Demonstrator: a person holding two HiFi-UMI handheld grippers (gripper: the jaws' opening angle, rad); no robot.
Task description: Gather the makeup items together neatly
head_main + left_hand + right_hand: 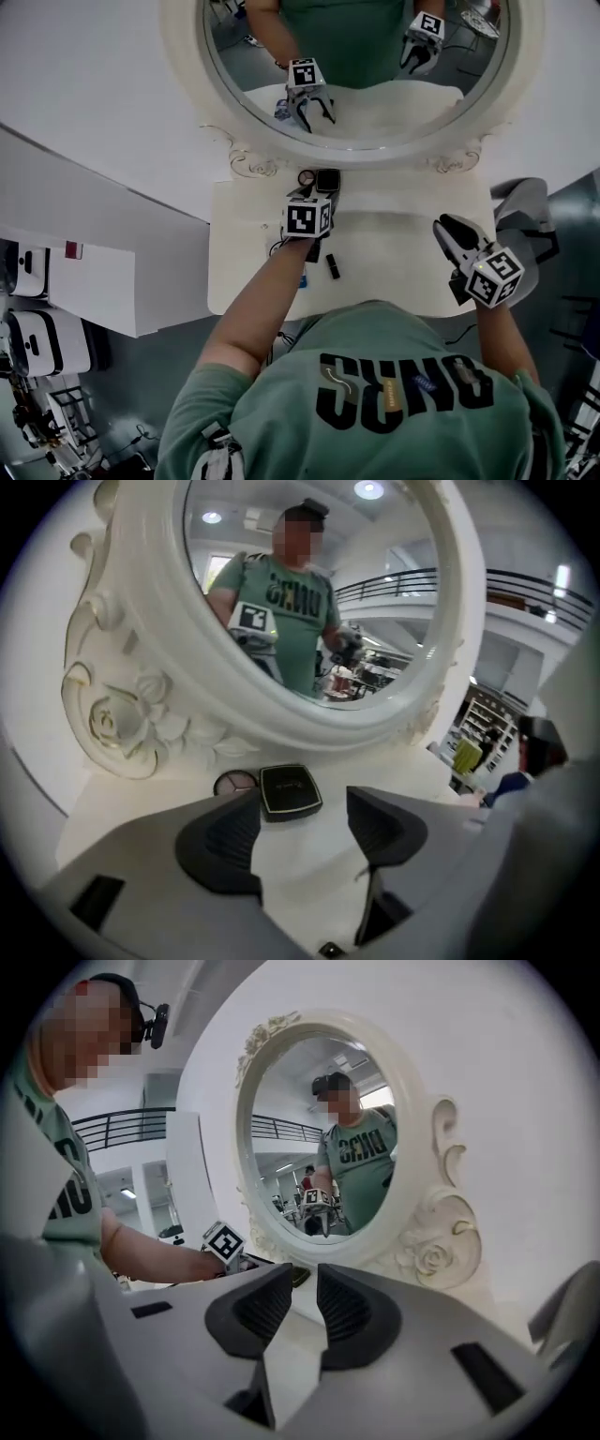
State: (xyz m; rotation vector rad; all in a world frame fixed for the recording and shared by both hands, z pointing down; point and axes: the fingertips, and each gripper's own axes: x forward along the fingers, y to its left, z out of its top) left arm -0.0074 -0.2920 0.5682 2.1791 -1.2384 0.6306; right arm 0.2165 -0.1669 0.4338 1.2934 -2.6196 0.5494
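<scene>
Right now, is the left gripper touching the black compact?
Cannot tell. In the left gripper view, the open left gripper has one jaw overlapping the black compact, hiding any gap.

Two grey hand-held two-jaw grippers: the left gripper (300, 834) and the right gripper (293, 1314). One black square compact case (290, 790) lies just ahead of the left gripper's jaws. One round eyeshadow pan (234, 782) sits beside the compact. One small black stick-shaped tube (332, 267) lies behind the left gripper. One oval mirror in a white carved frame (141, 700) stands beyond both grippers.
</scene>
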